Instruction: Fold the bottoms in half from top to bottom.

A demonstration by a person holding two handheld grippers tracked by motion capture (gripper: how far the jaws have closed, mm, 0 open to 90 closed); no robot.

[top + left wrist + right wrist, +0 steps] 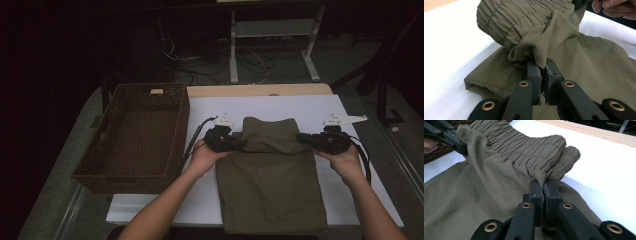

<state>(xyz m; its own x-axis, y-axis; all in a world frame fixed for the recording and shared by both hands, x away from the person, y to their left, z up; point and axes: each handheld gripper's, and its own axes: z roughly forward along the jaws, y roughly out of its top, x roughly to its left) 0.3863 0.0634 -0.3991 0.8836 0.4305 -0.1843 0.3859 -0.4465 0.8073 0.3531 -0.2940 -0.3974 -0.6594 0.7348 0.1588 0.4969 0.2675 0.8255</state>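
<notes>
We see the olive trousers (pixel 270 175) lying on the white tabletop (pixel 350 107), at 3 o'clock from the wicker basket (pixel 135 135). Our left gripper (pixel 543 68) has its fingers clamped on the waistband's 9 o'clock edge; our right gripper (pixel 544 185) pinches the 3 o'clock edge, lifting the elastic band.

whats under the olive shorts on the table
Under the olive shorts lies the white table cover, showing along both sides. The left gripper and right gripper lift the waistband end; whatever lies beneath the flat part is covered.
</notes>
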